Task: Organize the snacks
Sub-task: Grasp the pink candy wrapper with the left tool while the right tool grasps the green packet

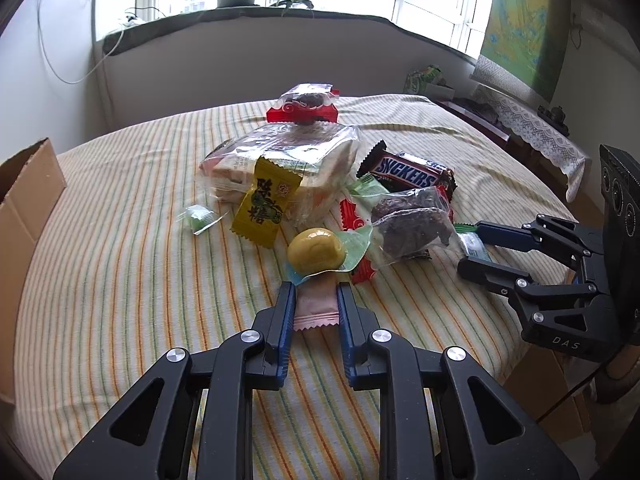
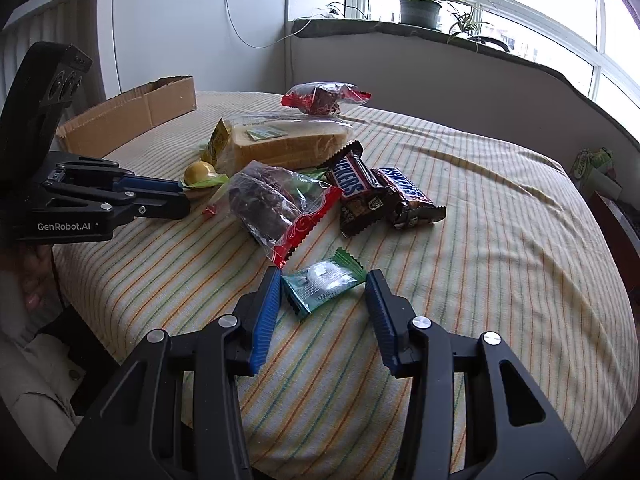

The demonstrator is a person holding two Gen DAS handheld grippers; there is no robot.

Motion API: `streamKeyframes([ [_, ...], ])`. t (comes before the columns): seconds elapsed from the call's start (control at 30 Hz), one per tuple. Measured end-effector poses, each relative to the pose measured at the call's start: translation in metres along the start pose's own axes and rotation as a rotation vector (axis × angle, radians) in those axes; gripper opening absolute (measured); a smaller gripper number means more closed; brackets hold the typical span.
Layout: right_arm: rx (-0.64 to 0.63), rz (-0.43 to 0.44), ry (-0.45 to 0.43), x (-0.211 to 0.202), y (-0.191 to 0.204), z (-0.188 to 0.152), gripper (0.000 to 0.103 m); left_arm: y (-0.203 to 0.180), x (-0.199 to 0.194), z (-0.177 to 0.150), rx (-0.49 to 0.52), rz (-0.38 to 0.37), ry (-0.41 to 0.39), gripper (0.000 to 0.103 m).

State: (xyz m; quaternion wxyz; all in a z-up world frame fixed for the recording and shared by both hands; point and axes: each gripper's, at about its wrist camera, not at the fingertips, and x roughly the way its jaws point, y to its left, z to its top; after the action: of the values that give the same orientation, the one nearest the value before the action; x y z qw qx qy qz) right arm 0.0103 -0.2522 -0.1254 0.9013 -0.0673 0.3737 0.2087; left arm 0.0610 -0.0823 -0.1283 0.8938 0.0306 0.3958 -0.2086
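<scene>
Snacks lie piled on a striped tablecloth [image 1: 120,280]. My left gripper [image 1: 316,290] is shut on a pink wrapped snack [image 1: 316,308], just short of a round yellow pastry [image 1: 316,254] in clear wrap. My right gripper [image 2: 322,280] is open around a green wrapped candy [image 2: 322,282] lying on the cloth, fingers apart from it. Behind are a dark cake in red-edged wrap [image 2: 268,204], two Snickers bars [image 2: 360,192], a bagged bread loaf [image 2: 284,144], a yellow candy packet [image 1: 266,204] and a small green candy [image 1: 198,218].
A cardboard box [image 2: 132,114] stands at the table's left edge; it also shows in the left wrist view [image 1: 24,216]. Another red-wrapped cake [image 2: 320,98] lies at the back. A windowsill with potted plants [image 2: 420,8] is behind. A side table [image 1: 520,120] stands right.
</scene>
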Motion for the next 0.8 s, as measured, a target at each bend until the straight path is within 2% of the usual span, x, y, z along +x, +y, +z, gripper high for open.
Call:
streamKeyframes([
  [0.43,0.063,-0.063,-0.038,-0.022,-0.003,-0.007,0.044,0.012,-0.025,-0.014,-0.060,-0.069,-0.028,0.019],
  [0.63,0.105,-0.089,-0.078,-0.040,-0.008,-0.002,0.044,0.011,-0.049,-0.007,-0.072,-0.092,-0.094,0.019],
  [0.8,0.099,-0.092,-0.097,-0.045,0.004,0.014,0.044,0.021,-0.069,0.003,-0.088,-0.087,-0.169,0.019],
])
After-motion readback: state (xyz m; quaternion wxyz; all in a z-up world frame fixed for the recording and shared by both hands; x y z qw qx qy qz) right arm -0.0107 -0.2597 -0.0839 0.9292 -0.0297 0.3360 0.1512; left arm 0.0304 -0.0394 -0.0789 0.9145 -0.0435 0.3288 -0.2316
